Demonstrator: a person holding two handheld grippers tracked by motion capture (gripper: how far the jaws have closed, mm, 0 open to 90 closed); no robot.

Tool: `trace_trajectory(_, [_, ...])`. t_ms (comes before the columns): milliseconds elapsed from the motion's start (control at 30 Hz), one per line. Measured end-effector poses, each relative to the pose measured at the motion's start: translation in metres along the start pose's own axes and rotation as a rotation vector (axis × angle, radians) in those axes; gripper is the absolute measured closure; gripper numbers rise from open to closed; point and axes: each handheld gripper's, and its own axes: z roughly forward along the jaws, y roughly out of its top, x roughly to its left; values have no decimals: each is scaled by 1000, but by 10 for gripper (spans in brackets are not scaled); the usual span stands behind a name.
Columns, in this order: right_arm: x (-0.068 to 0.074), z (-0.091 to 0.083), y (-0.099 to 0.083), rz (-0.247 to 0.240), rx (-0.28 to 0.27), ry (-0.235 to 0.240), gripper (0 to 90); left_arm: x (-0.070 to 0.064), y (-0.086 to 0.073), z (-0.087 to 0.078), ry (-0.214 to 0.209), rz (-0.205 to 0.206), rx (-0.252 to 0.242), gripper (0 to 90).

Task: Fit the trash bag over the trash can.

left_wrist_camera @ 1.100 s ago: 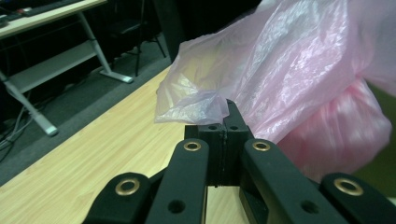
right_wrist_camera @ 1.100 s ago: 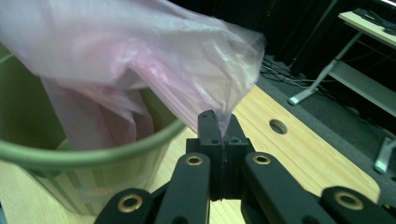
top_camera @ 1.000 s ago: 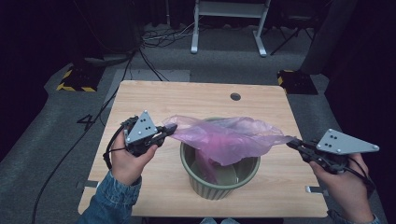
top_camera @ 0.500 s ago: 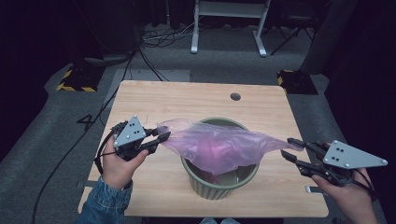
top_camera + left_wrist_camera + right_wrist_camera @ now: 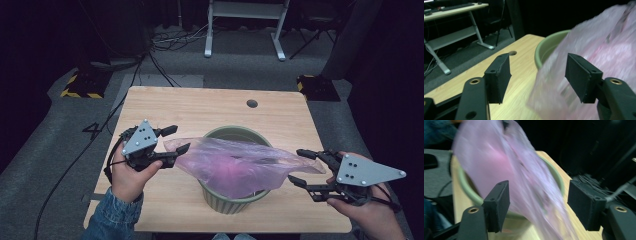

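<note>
A pale green pot (image 5: 235, 202) stands on the wooden table (image 5: 200, 107), toward its front. A pink see-through plastic bag (image 5: 240, 165) lies draped across the pot's mouth and sags into it, its ends sticking out left and right. My left gripper (image 5: 176, 139) is open at the bag's left end. In the left gripper view the bag (image 5: 599, 45) lies loose between the spread jaws, beside the pot rim (image 5: 549, 42). My right gripper (image 5: 298, 166) is open at the bag's right tip. In the right gripper view the blurred bag (image 5: 499, 157) hangs between the jaws.
A round cable hole (image 5: 252, 103) sits near the table's far edge. Beyond the table are a white desk frame (image 5: 245, 25), floor cables (image 5: 170, 40) and two yellow-black striped blocks (image 5: 80, 85). Bare tabletop lies behind the pot.
Both grippers, earlier shut on the bag's ends and holding it stretched above the pot, came down and opened. The bag now rests slack on the pot.
</note>
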Motion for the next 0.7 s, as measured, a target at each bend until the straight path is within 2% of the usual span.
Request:
trace_trajectory(33, [1, -2, 3, -1, -12, 6, 347, 0, 2, 1, -3, -2, 0, 356])
trace_trajectory(100, [1, -5, 7, -7, -20, -12, 347, 0, 5, 6, -12, -8, 4, 341])
trace_trajectory(167, [-1, -7, 9, -8, -20, -29, 347, 0, 6, 13, -22, -7, 35, 328])
trace_trajectory(233, [-2, -9, 9, -2, -19, -38, 346, -2, 6, 20, -50, -4, 67, 338])
trace_trajectory(267, [-3, -10, 10, -2, -19, -41, 345, -4, 6, 23, -70, -2, 86, 372])
trace_trajectory(333, [-4, -14, 11, 1, -28, -45, 345, -7, 5, 26, -94, 11, 117, 518])
trace_trajectory(367, [-4, -17, 11, 0, -35, -55, 345, -8, 4, 28, -83, 20, 128, 590])
trace_trajectory(400, [-4, -21, 13, -8, -42, -70, 350, -9, 4, 28, -53, 39, 138, 657])
trace_trajectory(433, [-5, -26, 14, -9, -51, -93, 360, -8, 4, 28, -41, 47, 141, 754])
trace_trajectory(500, [-9, -33, 16, 7, -70, -118, 363, -7, 4, 26, -32, 44, 123, 848])
trace_trajectory(600, [-17, -40, 17, 51, -91, -161, 373, -6, 7, 21, -12, 52, 82, 886])
trace_trajectory(700, [-27, -41, 18, 108, -96, -253, 378, -8, 11, 17, -8, 70, 50, 896])
